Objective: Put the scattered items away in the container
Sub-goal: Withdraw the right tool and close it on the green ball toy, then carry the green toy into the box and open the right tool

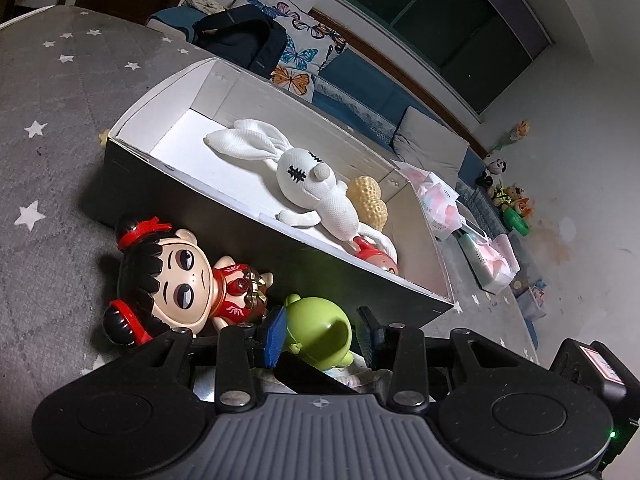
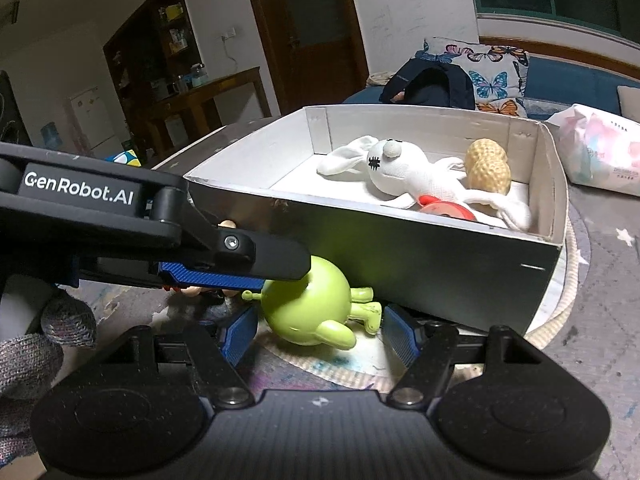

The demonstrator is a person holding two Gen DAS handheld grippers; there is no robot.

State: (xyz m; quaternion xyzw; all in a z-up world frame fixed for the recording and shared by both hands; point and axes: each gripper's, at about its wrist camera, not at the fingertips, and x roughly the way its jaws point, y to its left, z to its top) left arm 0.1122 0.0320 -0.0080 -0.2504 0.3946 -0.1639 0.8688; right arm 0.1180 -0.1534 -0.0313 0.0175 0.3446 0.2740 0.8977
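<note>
Only left wrist view shows doll (image 1: pixel 168 276); both show green toy (image 2: pixel 308 300).

My left camera is looking close along the box's (image 1: pixel 256 216) long side; my right is facing its near corner; both are sharing the green toy (image 2: pixel 308 300).

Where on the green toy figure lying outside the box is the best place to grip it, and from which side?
Grip the green toy figure across its round head, coming from above on the side away from the box. The head is its widest solid part; the thin legs point toward the box wall. Both open grippers, left and right, already straddle it.
</note>
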